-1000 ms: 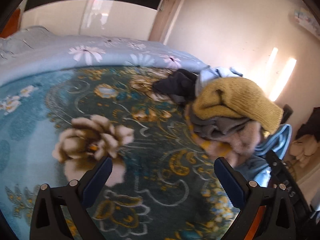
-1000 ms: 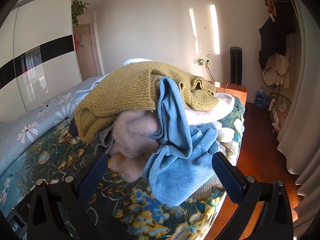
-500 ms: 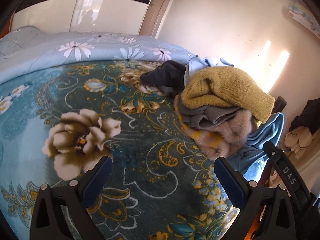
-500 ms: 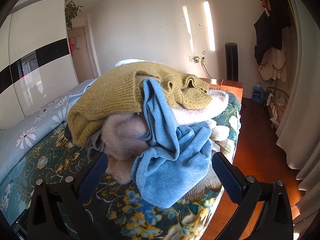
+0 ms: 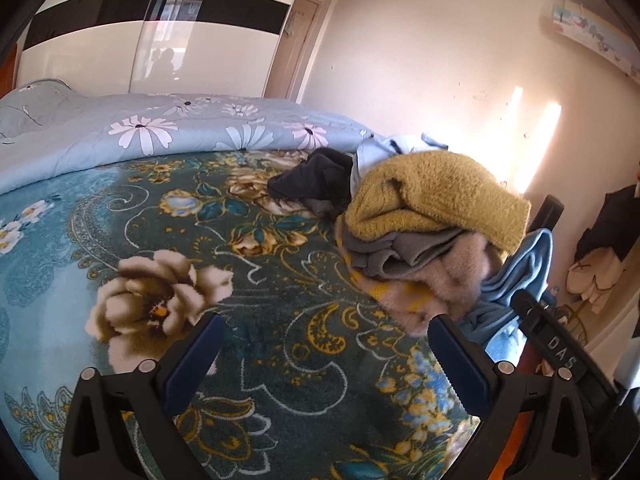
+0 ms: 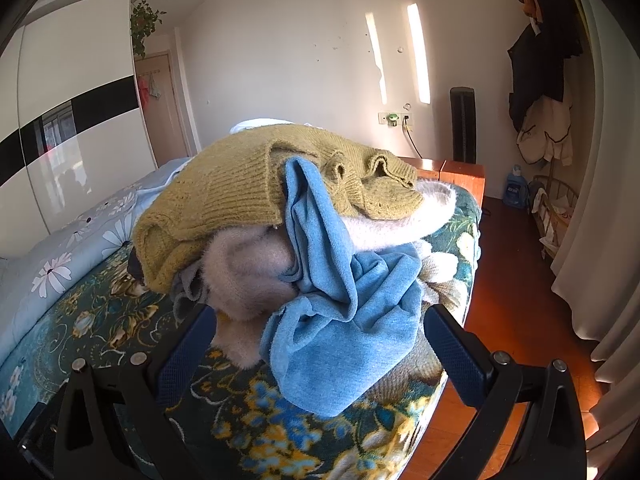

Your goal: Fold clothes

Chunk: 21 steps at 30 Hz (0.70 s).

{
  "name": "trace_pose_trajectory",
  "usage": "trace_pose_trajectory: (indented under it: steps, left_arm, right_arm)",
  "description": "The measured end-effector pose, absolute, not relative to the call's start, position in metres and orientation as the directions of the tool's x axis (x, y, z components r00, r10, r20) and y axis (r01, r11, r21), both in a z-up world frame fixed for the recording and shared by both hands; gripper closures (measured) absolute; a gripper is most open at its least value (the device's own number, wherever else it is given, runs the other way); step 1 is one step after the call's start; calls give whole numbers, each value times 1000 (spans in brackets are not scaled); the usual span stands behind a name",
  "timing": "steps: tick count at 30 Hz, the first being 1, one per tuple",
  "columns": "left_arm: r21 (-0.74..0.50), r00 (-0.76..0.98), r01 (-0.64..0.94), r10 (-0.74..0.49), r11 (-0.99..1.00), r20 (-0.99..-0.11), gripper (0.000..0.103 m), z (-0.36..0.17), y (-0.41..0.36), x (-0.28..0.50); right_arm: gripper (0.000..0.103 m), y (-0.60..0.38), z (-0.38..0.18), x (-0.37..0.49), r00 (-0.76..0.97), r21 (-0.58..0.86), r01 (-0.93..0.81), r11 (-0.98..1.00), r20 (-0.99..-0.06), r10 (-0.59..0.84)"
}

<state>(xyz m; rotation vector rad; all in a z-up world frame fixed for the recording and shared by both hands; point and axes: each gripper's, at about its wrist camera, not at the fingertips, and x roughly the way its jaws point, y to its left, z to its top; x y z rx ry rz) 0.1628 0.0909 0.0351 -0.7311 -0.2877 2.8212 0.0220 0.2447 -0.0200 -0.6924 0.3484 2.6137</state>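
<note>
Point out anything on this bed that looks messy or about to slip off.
The clothes are an unfolded heap at the bed's corner. The blue garment droops down the front of the pile toward the edge of the floral blanket, beneath the mustard knit sweater. Both claws are open and empty.

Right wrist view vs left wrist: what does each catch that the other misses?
Right wrist only: the wooden floor, tower fan, wall socket and curtain.
Left wrist only: the dark garment behind the pile, and the right gripper's body with its DAS label.
Both: the mustard sweater topping the pile, blue garment, pink fleece, floral blanket, wardrobe. Both grippers open, empty.
</note>
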Motion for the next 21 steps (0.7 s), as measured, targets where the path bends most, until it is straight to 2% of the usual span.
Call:
trace_pose_trajectory:
  steps: [2,3,5,7,10,21]
  left_arm:
    - [-267,-856,-144,255,-953,-450,0,45,58,115]
    - [-277,-854,-138,256,-951,-452,0,13,50,102]
    - [-301,-848,-139,270,-944,-456,0,-9,40,102]
    - [-328,-833,-136,287,-935,-473,0,-10,-10,33]
    - [-355,-838,-123,288,-927,-463,0,9,-8,13]
    - [-355,-850,-105,269,-929,-452,0,55,37,93]
  right_arm:
    - [0,243,-20,22,-792,131,-449,-884,-518,325]
    - [0,243,-20,21,-791,129,-449,-884,-517,326]
    - [0,241,-20,21,-797,130,-442,-888,-512,321]
    - [0,239,-20,21,-808,140,-421,-896,-507,300]
    - [0,235,-19,21,-821,142,-402,-904,-493,288]
    - [0,227,-19,20,-849,149,-351,-925,-467,247]
